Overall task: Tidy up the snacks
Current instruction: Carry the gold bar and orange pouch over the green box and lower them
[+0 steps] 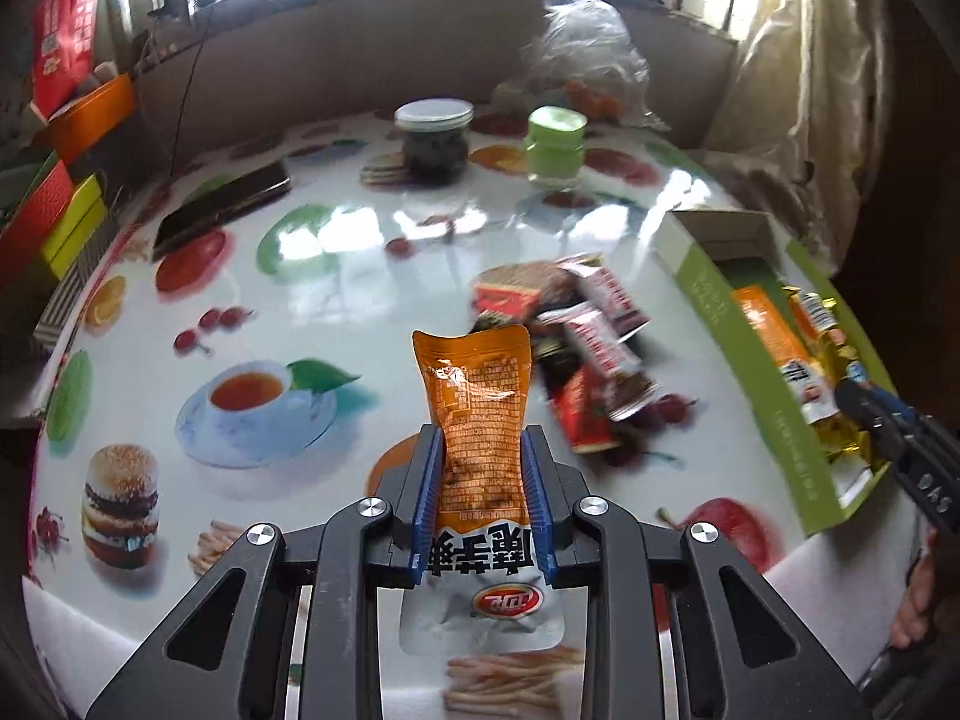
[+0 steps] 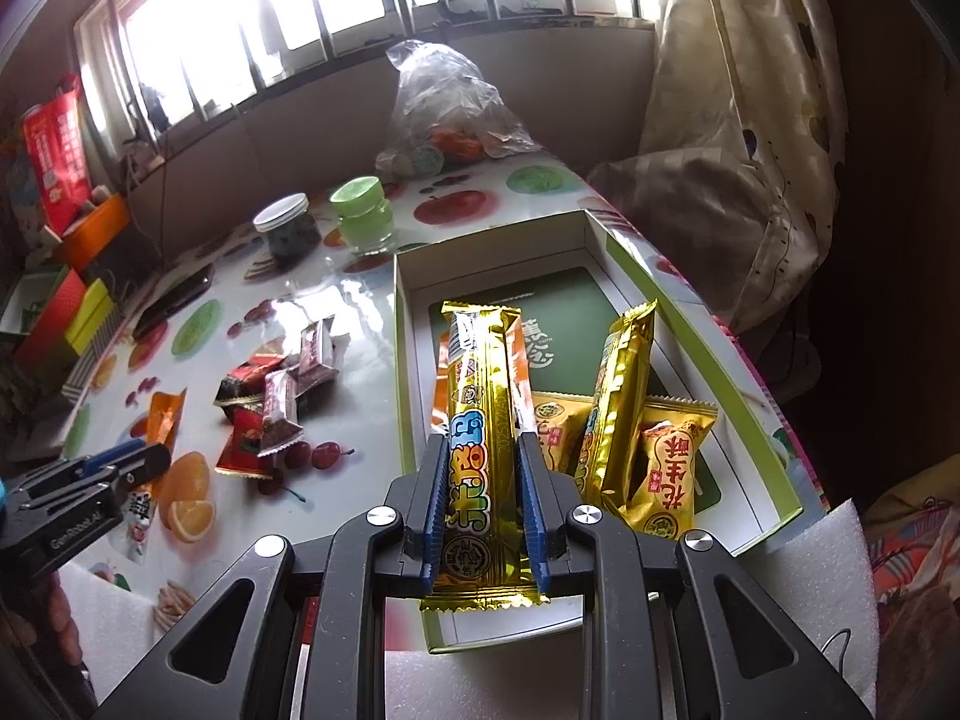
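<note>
My left gripper (image 1: 480, 444) is shut on an orange-and-white snack pouch (image 1: 480, 414) and holds it above the fruit-print table (image 1: 336, 276). A pile of red and white snack packets (image 1: 576, 348) lies just to its right. My right gripper (image 2: 483, 453) is shut on a long gold snack bar (image 2: 483, 420) over the near end of the green-rimmed box (image 2: 708, 324). Inside the box lie another gold bar (image 2: 621, 396) and yellow packets (image 2: 672, 468). The box also shows at the right of the left wrist view (image 1: 714, 294). The left gripper shows at the left of the right wrist view (image 2: 120, 468).
A dark-filled jar with a white lid (image 1: 433, 141) and a green jar (image 1: 555, 147) stand at the back. A plastic bag (image 1: 591, 54) sits behind them. A black flat case (image 1: 222, 210) lies at the left. Coloured boxes (image 1: 54, 210) stack off the table's left edge. White foam (image 2: 798, 600) pads the near edge.
</note>
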The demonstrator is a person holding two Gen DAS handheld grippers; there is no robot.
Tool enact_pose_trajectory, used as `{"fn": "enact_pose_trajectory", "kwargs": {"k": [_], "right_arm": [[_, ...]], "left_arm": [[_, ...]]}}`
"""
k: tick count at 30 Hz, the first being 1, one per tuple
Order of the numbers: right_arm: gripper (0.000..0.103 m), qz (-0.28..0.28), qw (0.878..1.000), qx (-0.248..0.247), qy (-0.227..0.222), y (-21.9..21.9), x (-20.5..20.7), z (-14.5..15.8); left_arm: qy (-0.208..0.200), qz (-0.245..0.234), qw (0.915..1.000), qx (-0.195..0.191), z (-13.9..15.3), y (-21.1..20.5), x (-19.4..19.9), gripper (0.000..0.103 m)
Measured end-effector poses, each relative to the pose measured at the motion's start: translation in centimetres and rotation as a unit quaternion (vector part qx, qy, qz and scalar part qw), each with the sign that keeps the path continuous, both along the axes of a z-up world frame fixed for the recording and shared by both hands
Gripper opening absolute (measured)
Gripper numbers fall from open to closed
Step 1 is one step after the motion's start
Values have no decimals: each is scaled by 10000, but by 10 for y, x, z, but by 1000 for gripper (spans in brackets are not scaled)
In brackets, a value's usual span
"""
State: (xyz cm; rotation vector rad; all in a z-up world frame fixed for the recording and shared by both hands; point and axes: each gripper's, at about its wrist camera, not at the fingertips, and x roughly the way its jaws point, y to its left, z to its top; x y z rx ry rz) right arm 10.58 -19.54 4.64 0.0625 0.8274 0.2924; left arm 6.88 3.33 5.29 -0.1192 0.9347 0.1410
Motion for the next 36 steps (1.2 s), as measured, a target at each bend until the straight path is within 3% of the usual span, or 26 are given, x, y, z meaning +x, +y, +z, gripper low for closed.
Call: {"fn": "enact_pose_trajectory", "kwargs": {"k": [16, 36], "right_arm": [[21, -222, 9997, -75, -68, -22, 5, 11], [21, -472, 9984, -290, 138, -46, 16, 3]], "left_arm": [[-287, -919, 9949, -292, 31, -74, 40, 29], [-177, -1515, 9864, -609, 26, -129, 74, 29]]}}
